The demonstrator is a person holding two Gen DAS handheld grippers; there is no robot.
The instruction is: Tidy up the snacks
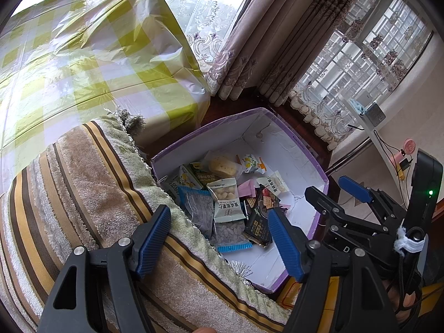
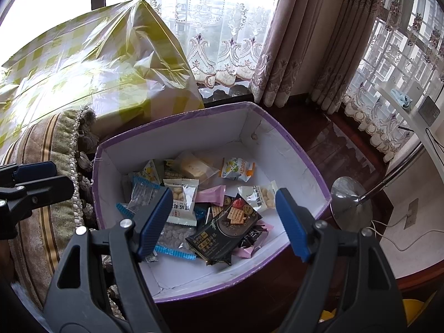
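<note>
Right wrist: spread right tongs (image 2: 222,222) above snack box (image 2: 294,172)

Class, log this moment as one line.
left gripper: open, empty | right gripper: open, empty | snacks: in box

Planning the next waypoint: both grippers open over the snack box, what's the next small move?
Probably lower the right gripper onto the black cracker packet: its jaws are open and empty, and that packet lies on top of the pile in the purple box, nearly centred between them.
</note>
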